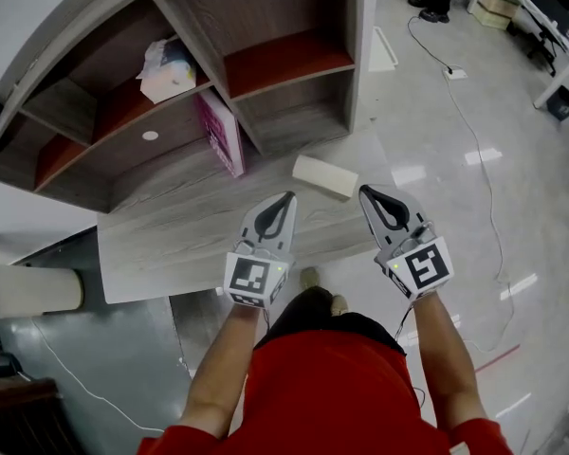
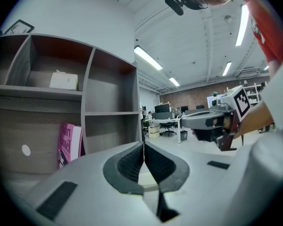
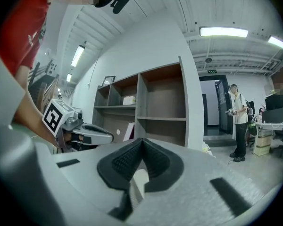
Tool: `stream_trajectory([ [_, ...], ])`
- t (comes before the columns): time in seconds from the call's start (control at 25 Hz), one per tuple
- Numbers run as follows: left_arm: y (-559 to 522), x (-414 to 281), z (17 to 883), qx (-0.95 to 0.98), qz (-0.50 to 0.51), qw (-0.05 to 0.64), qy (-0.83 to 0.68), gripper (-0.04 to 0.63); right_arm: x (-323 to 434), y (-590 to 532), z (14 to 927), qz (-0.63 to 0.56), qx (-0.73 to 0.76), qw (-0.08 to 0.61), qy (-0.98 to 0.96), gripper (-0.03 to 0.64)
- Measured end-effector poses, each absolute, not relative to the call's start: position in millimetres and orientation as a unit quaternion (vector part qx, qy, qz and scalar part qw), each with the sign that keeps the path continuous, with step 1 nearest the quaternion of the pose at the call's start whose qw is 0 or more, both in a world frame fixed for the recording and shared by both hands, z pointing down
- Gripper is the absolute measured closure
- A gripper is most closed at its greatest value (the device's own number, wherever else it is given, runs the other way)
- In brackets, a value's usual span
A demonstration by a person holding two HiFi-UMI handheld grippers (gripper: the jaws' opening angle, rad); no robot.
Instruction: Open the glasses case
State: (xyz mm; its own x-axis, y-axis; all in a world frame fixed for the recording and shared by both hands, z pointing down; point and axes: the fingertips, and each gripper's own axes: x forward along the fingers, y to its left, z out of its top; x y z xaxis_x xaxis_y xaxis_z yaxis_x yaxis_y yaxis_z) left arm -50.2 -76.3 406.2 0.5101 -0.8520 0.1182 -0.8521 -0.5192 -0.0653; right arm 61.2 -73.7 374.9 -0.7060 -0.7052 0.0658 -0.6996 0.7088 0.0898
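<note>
Both claws are closed and empty: the left claw (image 1: pixel 284 200) and the right claw (image 1: pixel 366 195) each have their ribbed pads pressed together with nothing between them, as each gripper view shows. They hang side by side above the worktop (image 1: pixel 190 235), aimed at the glasses case (image 1: pixel 325 175). This is a pale cream, oblong case lying flat and shut near the worktop's right end, just ahead of and between the 2 tips. Neither claw touches it.

The opening has not begun, and several things could go wrong:

- With the pads shut, a claw can only prod the case, so it would probably skid on the smooth worktop instead of being gripped.
- The case lies near the worktop's end, so a sideways push could tip it over the edge onto the floor.
- I cannot make out its seam or hinge, and a claw set on the wrong side would pry against the hinge.
- If only 1 claw lifts the lid and the other does not pin the base, the whole case will probably rise.
</note>
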Motion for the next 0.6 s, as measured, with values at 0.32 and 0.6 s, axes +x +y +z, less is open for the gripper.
stream_trajectory([
  [0.32,-121.5,-61.5,449.3,0.878,0.103,0.022,-0.466,0.586,48.5,-118.1,402.7,-0.018,0.387,0.086,-0.918,0.612],
  [0.6,-148.8,-71.8,490.3,0.885,0.140,0.053,-0.440,0.586,35.0,-141.8,431.4,-0.007,0.393,0.130,-0.910,0.612],
])
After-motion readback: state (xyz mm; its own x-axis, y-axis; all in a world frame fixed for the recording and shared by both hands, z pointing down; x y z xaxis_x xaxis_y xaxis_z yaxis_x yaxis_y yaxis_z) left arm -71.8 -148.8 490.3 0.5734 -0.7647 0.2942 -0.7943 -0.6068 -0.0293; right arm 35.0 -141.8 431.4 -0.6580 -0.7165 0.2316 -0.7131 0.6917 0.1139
